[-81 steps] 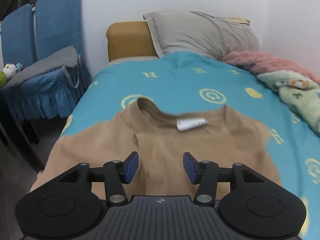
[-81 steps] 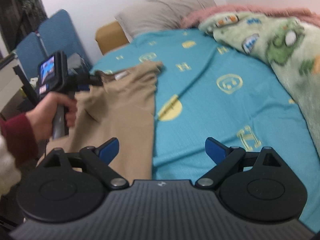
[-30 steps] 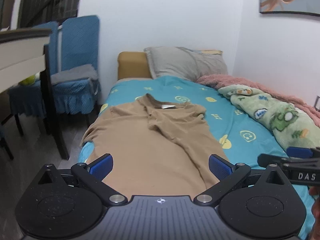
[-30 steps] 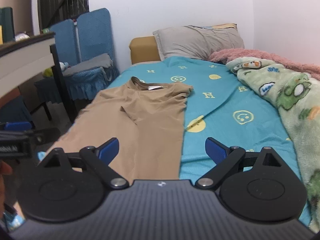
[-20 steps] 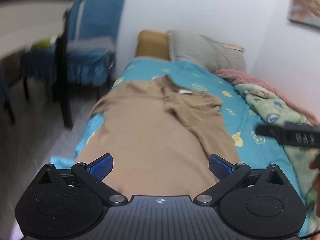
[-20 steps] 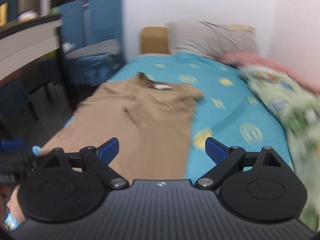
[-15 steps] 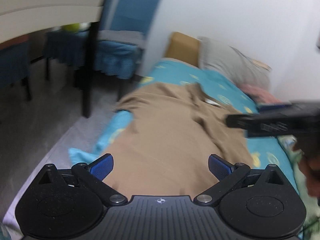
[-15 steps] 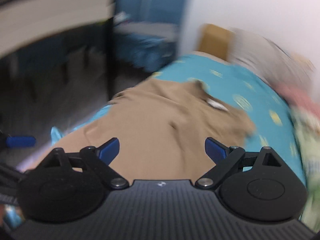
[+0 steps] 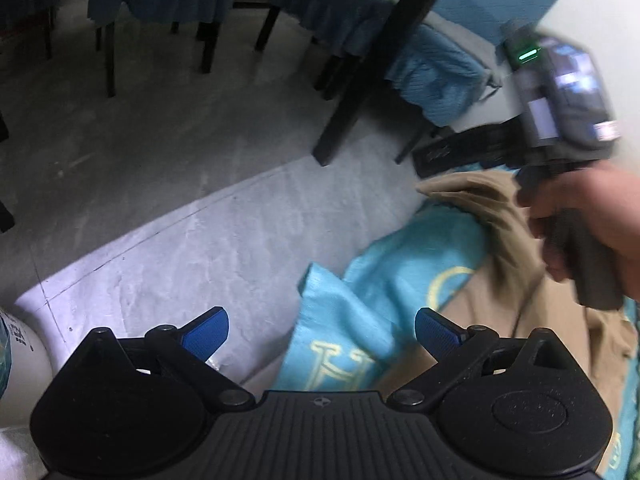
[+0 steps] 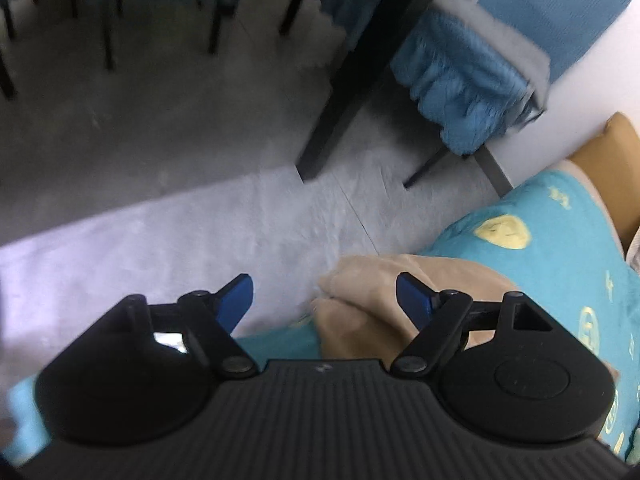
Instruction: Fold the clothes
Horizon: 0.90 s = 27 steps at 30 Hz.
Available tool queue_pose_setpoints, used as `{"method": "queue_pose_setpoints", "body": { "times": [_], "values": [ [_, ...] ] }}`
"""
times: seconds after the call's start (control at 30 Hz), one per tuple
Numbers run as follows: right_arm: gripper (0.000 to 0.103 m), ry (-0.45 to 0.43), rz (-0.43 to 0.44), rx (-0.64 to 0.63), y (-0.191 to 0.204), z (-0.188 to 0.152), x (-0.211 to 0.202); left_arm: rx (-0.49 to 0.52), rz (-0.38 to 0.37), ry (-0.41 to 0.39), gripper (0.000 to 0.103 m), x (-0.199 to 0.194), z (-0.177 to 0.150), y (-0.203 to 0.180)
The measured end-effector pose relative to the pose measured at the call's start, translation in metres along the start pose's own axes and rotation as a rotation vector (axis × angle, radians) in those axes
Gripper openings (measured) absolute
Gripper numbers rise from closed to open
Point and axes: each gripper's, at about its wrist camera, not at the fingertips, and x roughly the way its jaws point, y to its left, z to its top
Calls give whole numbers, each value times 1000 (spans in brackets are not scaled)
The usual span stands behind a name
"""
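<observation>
A grey floor (image 9: 180, 168) fills most of both wrist views, with dark chair legs and a black table leg (image 10: 352, 76) slanting across it. Behind the leg stands a blue chair with a ruffled blue cover (image 10: 468, 80). At the lower right lies the edge of a bed under a turquoise sheet (image 10: 560, 248) printed with yellow smiley faces and letters; one corner of the sheet (image 9: 344, 320) hangs over the side. The tan shirt (image 9: 504, 320) lies on this sheet at the bed's near edge, its sleeve end (image 10: 360, 280) bunched and drooping towards the floor. The left gripper (image 9: 322, 330) hovers above the hanging sheet corner, its blue-padded fingers spread wide with nothing between them. The right gripper (image 10: 325, 294) hangs just over the bunched sleeve, jaws apart on either side of the cloth and not closed on it. In the left view, a person's hand (image 9: 592, 216) grips the handle of that right gripper, which is blurred.
</observation>
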Motion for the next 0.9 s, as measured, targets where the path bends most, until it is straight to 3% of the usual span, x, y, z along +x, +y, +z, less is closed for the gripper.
{"method": "queue_pose_setpoints", "body": {
  "times": [0.13, 0.2, 0.23, 0.3, 0.37, 0.53, 0.67, 0.8, 0.9],
  "values": [
    [74, 81, -82, -73, 7, 7, 54, 5, 27, 19, 101, 15, -3, 2],
    [61, 125, -129, -108, 11, 7, 72, 3, 28, 30, 101, 21, -4, 1],
    [41, 129, -139, -105, 8, 7, 73, 2, 29, 26, 101, 23, -4, 1],
    [12, 128, -152, -89, 2, 7, 70, 1, 34, 14, 101, 23, -6, 0],
    [11, 98, -168, -58, -8, 7, 64, -3, 45, -5, 101, 27, -6, -1],
    [10, -140, -228, 164, -58, -2, -11, -3, 9, -71, 101, 14, -6, -6],
    [10, -286, -302, 366, -108, -48, -76, 25, -28, -194, 101, -11, -9, -13],
    [10, -428, -375, 569, -158, -96, -140, 80, -70, -256, 101, -29, -18, -28],
    [10, -464, -413, 747, -190, -158, -157, 123, -102, -292, 101, -39, -26, -39]
  ]
}}
